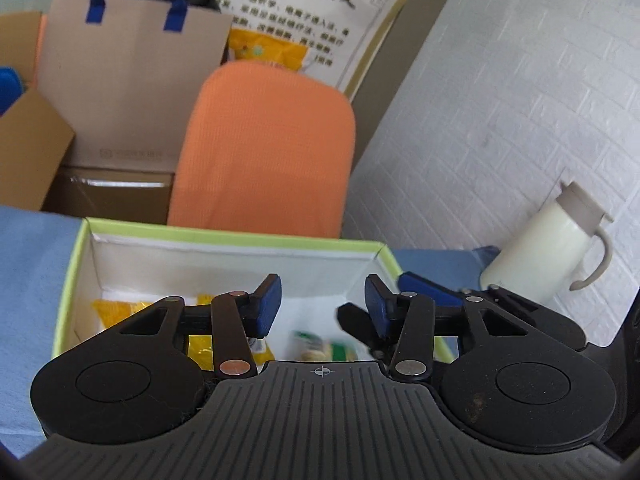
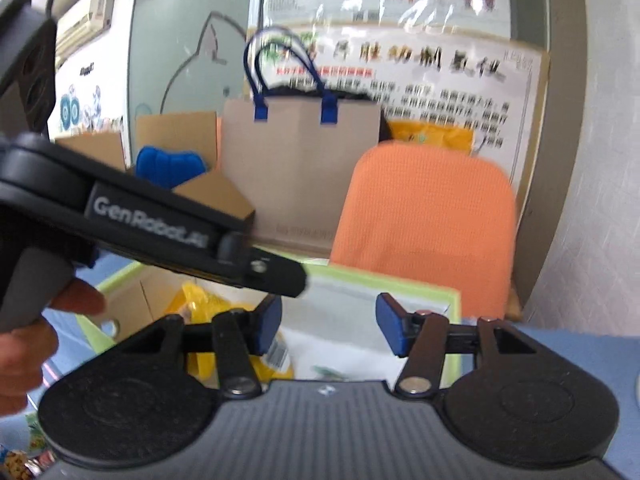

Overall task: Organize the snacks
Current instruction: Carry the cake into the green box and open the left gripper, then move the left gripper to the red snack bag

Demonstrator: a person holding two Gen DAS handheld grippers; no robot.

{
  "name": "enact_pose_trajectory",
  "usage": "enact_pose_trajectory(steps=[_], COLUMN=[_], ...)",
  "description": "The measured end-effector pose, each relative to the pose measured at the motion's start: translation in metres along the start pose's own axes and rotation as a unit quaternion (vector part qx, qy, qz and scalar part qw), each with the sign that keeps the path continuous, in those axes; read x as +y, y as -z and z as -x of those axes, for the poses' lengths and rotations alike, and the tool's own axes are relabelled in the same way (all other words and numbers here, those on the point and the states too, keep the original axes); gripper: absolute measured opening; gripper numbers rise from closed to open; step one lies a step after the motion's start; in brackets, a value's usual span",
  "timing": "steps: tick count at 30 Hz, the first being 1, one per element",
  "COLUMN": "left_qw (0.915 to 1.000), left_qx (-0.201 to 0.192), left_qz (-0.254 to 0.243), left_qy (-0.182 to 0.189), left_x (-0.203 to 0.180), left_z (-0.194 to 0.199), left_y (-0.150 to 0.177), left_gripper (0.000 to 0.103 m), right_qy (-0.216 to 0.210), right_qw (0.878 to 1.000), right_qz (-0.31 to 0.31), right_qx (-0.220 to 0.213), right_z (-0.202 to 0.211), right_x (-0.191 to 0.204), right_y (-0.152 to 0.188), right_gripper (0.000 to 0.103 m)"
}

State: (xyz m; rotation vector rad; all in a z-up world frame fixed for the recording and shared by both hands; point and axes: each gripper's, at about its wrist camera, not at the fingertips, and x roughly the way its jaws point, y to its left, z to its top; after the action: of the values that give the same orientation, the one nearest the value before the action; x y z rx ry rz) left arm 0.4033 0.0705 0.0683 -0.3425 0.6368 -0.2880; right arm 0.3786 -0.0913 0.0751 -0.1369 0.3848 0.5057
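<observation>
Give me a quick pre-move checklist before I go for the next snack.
1. Left gripper empty, jaws apart: ok.
2. Right gripper empty, jaws apart: ok.
3. Green-rimmed box open in front of both: ok.
4. Yellow packets and green packet lying inside the box: ok.
5. Grippers apart from each other: not ok, they crowd over the box.
6. Next snack located: cannot tell.

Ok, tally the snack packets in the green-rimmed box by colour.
Yellow packets: 2
Green-and-white packet: 1
Total: 3 showing in the box. Part of its floor is hidden, so more may lie there.
</observation>
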Motion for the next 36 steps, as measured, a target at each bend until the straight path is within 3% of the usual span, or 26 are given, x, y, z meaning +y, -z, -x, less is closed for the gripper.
enact_pose_trajectory(steps=[5, 8, 12, 16, 22, 30, 36], left_qw=[0.999, 0.9983, 0.9989, 0.9999, 0.9963, 0.9968, 0.9942], left_qx=[-0.04, -0.051, -0.039, 0.006, 0.064, 0.071, 0.099], left_qz=[-0.012, -0.022, -0.021, 0.004, 0.054, 0.029, 0.023], left_qy=[0.013, 0.018, 0.016, 0.008, 0.016, 0.025, 0.037], left_x=[-0.012, -0.017, -0.012, 0.004, 0.022, 0.01, 0.011], left_z=[0.053, 0.082, 0.11, 0.115, 0.109, 0.092, 0.079], left_y=[0.002, 0.015, 0.048, 0.099, 0.149, 0.138, 0.143], left_gripper=[0.041, 0.043, 0.048, 0.049, 0.046, 0.046, 0.023], right_qy=[0.002, -0.008, -0.031, -0.079, -0.081, -0.063, -0.074], right_qw=[0.999, 0.999, 0.999, 0.992, 0.979, 0.979, 0.981], right_qz=[0.006, 0.005, -0.021, -0.091, -0.172, -0.175, -0.151], right_qx=[-0.039, -0.034, -0.007, 0.039, 0.073, 0.083, 0.095], right_z=[0.049, 0.07, 0.089, 0.106, 0.116, 0.097, 0.085], right_x=[0.017, 0.031, 0.055, 0.08, 0.098, 0.102, 0.107], right_y=[-0.012, -0.005, 0.027, 0.084, 0.132, 0.132, 0.13], right_gripper=[0.069, 0.072, 0.078, 0.088, 0.09, 0.093, 0.094])
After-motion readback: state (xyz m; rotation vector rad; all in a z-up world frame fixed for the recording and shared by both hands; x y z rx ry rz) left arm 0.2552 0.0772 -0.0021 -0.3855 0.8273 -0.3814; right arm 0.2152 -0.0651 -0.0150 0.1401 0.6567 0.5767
